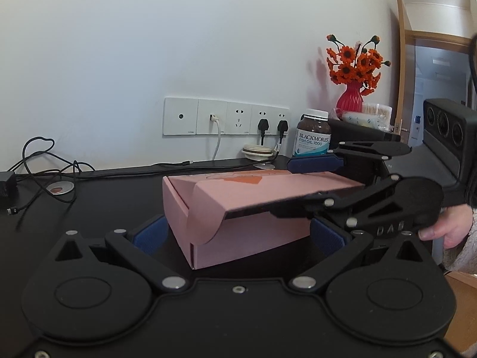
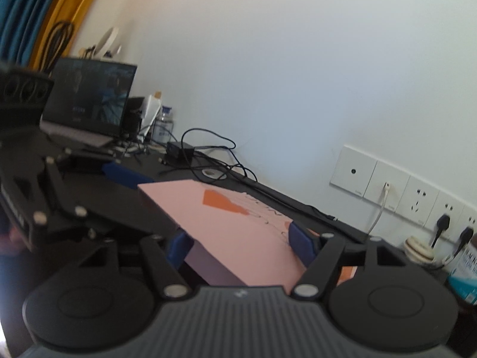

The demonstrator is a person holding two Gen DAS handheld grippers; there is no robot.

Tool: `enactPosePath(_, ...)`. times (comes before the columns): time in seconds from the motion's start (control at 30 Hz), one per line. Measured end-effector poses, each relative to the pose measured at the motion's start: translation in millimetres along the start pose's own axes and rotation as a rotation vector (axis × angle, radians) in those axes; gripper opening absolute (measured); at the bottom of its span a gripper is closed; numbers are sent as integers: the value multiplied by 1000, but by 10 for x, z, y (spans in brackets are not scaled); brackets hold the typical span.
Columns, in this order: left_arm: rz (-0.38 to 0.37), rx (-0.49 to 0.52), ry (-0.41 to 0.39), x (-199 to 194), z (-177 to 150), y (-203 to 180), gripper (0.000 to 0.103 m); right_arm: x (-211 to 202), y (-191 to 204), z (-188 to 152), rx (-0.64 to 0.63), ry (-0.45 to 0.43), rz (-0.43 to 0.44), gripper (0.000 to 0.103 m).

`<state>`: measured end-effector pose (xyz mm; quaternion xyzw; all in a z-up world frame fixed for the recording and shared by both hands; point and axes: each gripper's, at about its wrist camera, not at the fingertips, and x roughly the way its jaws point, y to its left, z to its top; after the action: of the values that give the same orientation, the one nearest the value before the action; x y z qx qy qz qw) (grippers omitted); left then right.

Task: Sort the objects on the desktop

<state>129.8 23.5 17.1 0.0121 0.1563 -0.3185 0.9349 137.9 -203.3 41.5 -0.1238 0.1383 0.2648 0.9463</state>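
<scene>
Blue pads [image 1: 149, 234] on the left gripper [image 1: 235, 235] are seen nearest, spread wide to each side of the pink box [image 1: 238, 217]. No squeeze is being made by this gripper; its fingers are released, with the box set between them. It is judged that the box is being steadied from the near end so it cannot slide.

The pink box is found on the black desk [image 1: 104, 205], near the middle, with its lid [image 1: 268, 189] lifted a little. The lid is being worked by the right gripper [image 1: 313, 191], which is brought in from the right side. One of its pads is seen above the lid and one below. In the right wrist view the lid [image 2: 238, 226] is seen lying between the two blue pads [image 2: 301, 246], and it seems to be grasped there, though the touch cannot be fully seen. The lid is likely held this way so the box can be opened or shut for sorting.

Far off by the wall, a fish oil bottle [image 1: 313, 132], a red vase of orange flowers [image 1: 351, 95] and some black cables [image 1: 44, 164] are seen. A laptop [image 2: 89, 101] is seen at the far left end of the desk.
</scene>
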Motion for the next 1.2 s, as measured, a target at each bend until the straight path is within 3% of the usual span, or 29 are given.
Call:
enactPosePath(0.27,-4,15,8,17,-4,-25,103,32,-44,75,35,4,1,67)
enactPosePath(0.47,-5,94,4,2,-5,-147,103,36,-47,28,54,21,11,67)
enactPosePath(0.67,-74,150,56,39,-29,-229,103,13,-76,50,66,25,11,67)
enactPosePath(0.9,-115,104,95,58,-30,-162,103,27,-34,24,36,41,0,67)
enactPosePath(1.2,-89,117,171,196,-20,-162,103,59,83,-20,-26,52,-33,68)
